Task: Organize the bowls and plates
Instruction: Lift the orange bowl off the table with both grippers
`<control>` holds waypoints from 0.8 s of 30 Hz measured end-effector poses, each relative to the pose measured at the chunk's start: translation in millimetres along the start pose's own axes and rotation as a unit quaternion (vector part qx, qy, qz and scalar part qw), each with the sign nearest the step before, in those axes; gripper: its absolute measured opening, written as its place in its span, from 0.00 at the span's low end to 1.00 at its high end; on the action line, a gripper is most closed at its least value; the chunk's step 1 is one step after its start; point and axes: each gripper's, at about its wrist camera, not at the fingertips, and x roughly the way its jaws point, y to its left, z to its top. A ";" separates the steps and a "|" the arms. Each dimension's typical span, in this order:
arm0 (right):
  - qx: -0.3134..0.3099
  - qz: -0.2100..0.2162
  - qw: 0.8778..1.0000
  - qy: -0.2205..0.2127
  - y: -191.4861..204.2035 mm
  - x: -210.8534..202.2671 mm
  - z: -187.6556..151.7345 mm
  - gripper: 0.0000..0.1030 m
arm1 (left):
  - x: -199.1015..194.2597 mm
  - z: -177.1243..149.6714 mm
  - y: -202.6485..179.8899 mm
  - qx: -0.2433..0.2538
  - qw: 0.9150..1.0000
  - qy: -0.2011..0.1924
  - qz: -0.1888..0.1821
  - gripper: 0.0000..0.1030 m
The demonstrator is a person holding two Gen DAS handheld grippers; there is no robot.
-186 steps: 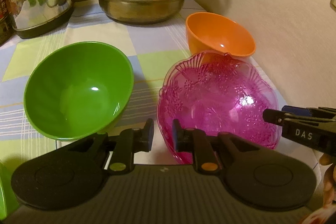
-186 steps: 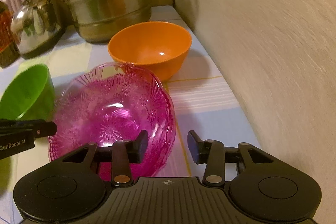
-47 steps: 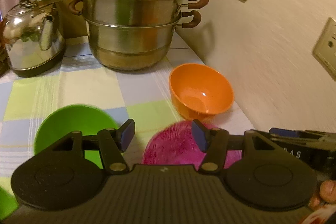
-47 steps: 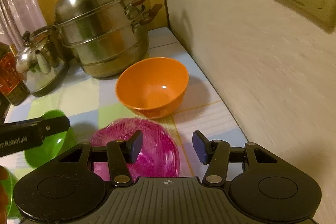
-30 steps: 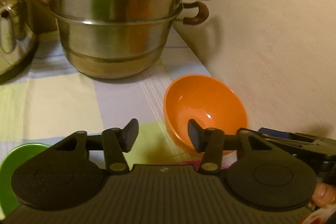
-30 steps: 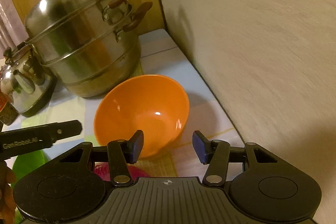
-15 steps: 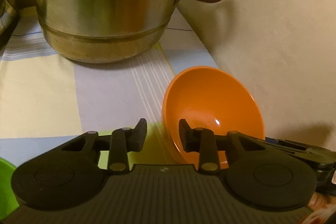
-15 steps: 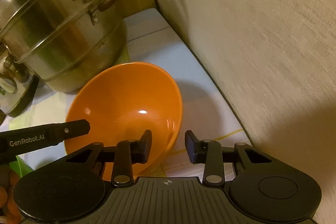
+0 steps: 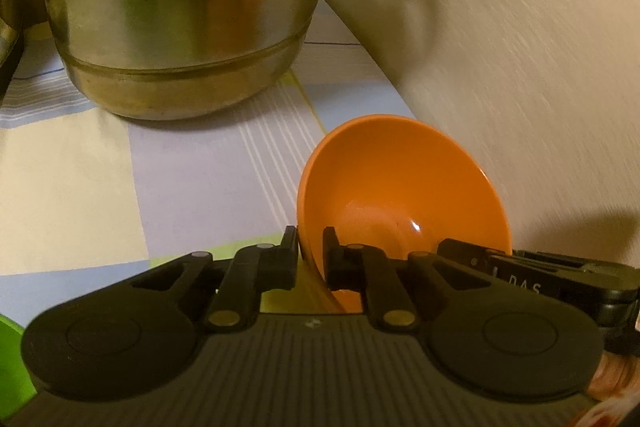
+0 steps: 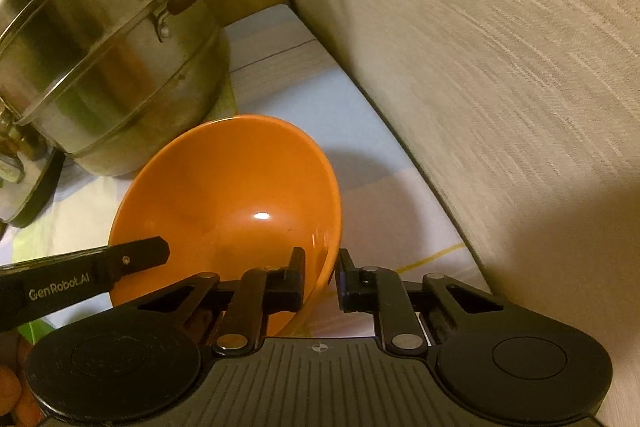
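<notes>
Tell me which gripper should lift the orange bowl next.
Neither alone: left gripper and right gripper are each closing on opposite sides of the orange bowl rim. Probably lift together.

both wrist cams close, angled down, opposite sides of shared orange bowl (image 9: pixel 400 187) (image 10: pixel 228 199), steamer pot (image 9: pixel 172 27) (image 10: pixel 100 47) behind

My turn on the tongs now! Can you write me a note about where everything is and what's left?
Left tongs: closing on the orange bowl's left rim.
Right tongs: closing on its right rim, one finger inside, one outside.
Orange bowl: tilted, between the big steel pot and the wall. A bit of a green bowl shows at the left edge.
Done: both tongs are on the orange bowl.
Left: lift it and probably stack it with the other bowls.
</notes>
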 end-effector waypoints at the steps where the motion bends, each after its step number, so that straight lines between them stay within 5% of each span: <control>1: -0.002 0.001 1.000 -0.001 0.6 -1.9 0.0 0.15 | -2.7 0.4 -0.2 0.000 1.000 -0.002 0.000 0.10; 13: -0.028 0.011 0.999 -0.025 31.9 -71.5 8.8 0.14 | -82.4 7.5 -8.1 0.008 0.999 -0.037 0.004 0.10; 24: -0.051 0.034 0.998 -0.033 76.6 -173.3 -33.2 0.14 | -197.5 -42.3 -16.3 0.003 0.997 -0.068 0.029 0.10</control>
